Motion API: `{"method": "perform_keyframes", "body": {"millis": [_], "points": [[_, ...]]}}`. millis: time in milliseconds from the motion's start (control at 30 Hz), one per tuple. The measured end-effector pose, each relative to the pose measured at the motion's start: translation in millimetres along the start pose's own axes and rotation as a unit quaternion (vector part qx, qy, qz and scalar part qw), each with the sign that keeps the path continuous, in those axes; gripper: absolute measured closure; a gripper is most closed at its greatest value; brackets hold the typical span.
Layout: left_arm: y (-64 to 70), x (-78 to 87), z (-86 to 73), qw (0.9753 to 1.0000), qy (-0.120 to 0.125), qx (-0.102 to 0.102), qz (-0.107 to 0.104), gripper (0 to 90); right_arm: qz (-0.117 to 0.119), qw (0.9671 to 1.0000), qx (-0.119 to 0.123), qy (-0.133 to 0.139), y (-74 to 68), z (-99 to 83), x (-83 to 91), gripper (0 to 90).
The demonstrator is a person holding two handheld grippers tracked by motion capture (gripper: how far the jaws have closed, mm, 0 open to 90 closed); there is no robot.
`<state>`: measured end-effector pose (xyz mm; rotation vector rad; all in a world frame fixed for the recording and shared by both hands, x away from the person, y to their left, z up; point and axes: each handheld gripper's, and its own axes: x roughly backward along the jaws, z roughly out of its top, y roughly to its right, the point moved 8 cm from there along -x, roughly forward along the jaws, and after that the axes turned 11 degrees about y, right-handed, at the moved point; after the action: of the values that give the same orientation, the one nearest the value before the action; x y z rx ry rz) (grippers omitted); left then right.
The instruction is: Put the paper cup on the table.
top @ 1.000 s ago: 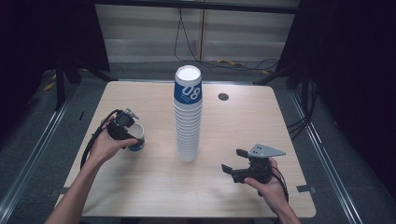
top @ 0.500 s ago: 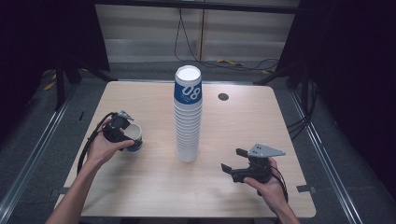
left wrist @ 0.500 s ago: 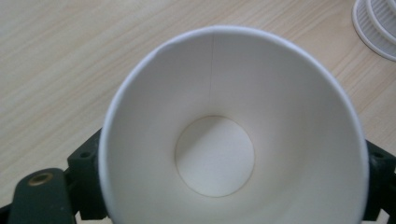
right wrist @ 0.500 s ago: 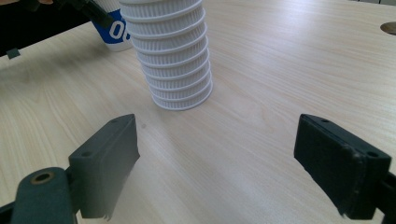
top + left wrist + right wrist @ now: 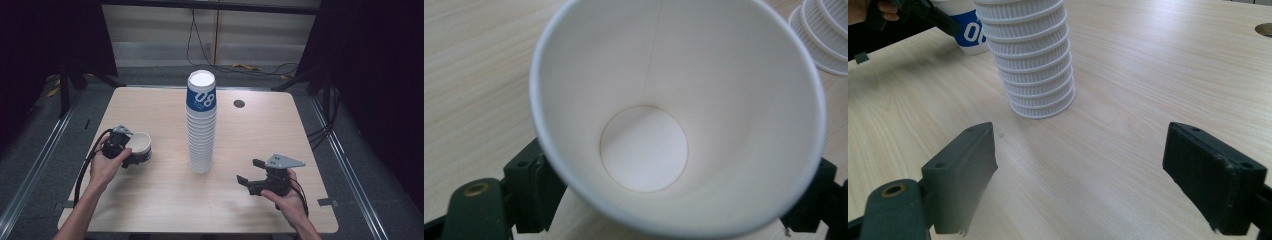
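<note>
Your left gripper (image 5: 131,156) pinches the single paper cup (image 5: 140,145) at the left of the high view, its base on or just above the table (image 5: 165,210). You look to be setting it down; next, part the jaws and back off leftward. Your right gripper (image 5: 251,171) waits spread, lower right, with open room around the cup stack (image 5: 201,125).

Recording lab or studio, pale wooden table (image 5: 150,110) ringed by black curtains (image 5: 385,75), grey carpet floor (image 5: 345,100), loose cables (image 5: 260,67) behind it
</note>
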<state>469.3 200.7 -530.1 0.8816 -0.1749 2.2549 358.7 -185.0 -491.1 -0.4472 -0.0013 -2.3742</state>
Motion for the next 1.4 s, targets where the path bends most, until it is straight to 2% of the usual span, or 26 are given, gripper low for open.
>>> {"method": "perform_keyframes", "body": {"millis": [67,100,200,300,333,433,567,633,867,1000,1067,1167,1233,1300,1367,1400], "points": [[-0.6,2.4,-2.7,1.0000,0.002,-0.005,0.005,16.4,0.000,1.0000,0.000,0.000,0.7,0.0,-0.3,13.9],[0.8,3.7,-3.9,1.0000,0.005,0.000,0.002,16.4,0.000,1.0000,-0.001,0.000,0.7,-0.2,-0.4,13.8],[3.4,9.3,-5.0,0.9999,0.015,-0.003,-0.007,16.4,0.000,1.0000,-0.001,-0.001,0.6,-0.4,-1.0,13.9],[5.7,14.8,-5.9,0.9996,0.029,-0.007,0.001,16.4,-0.001,1.0000,-0.002,-0.001,0.7,-0.4,-1.4,13.8],[6.0,17.1,-7.3,0.9994,0.035,-0.004,0.006,16.4,-0.001,1.0000,-0.001,-0.001,0.7,-0.4,-1.3,13.8],[7.3,20.8,-11.2,0.9991,0.043,0.006,-0.001,16.4,0.000,1.0000,-0.004,-0.003,0.7,-0.9,-1.2,13.8],[12.2,27.4,-16.3,0.9987,0.051,0.002,-0.001,16.4,0.003,1.0000,-0.006,-0.002,-0.2,-0.9,-1.6,13.9],[16.1,31.4,-17.2,0.9979,0.064,-0.001,0.002,16.4,0.002,1.0000,-0.007,-0.003,0.3,-1.2,-3.0,13.8],[25.5,46.1,-24.0,0.9967,0.081,0.009,-0.005,16.4,0.003,0.9999,-0.008,-0.006,-0.5,-1.9,-4.6,13.8],[36.8,50.5,-28.0,0.9963,0.083,0.002,-0.019,16.4,0.002,1.0000,-0.006,-0.006,-0.6,-2.2,-4.4,13.9],[43.7,52.6,-27.4,0.9953,0.092,-0.001,-0.030,16.5,0.001,0.9999,-0.007,-0.008,-0.9,-2.4,-4.3,13.8],[55.4,53.2,-28.9,0.9948,0.092,-0.022,-0.037,16.4,0.000,0.9999,-0.009,-0.006,-1.2,-2.5,-4.1,13.9],[64.9,52.2,-30.4,0.9941,0.090,-0.028,-0.054,16.4,-0.003,0.9999,-0.016,-0.001,-0.5,-2.2,-4.3,13.8],[71.6,51.5,-30.1,0.9935,0.093,-0.032,-0.058,16.4,-0.005,0.9997,-0.023,0.003,0.2,-2.4,-4.7,13.8],[78.3,50.3,-26.8,0.9915,0.109,-0.028,-0.066,16.4,-0.007,0.9997,-0.024,0.003,0.0,-2.8,-4.9,13.8],[81.4,48.3,-25.6,0.9911,0.112,-0.034,-0.063,16.4,-0.007,0.9996,-0.026,0.003,-0.3,-2.9,-4.9,13.8]]}}
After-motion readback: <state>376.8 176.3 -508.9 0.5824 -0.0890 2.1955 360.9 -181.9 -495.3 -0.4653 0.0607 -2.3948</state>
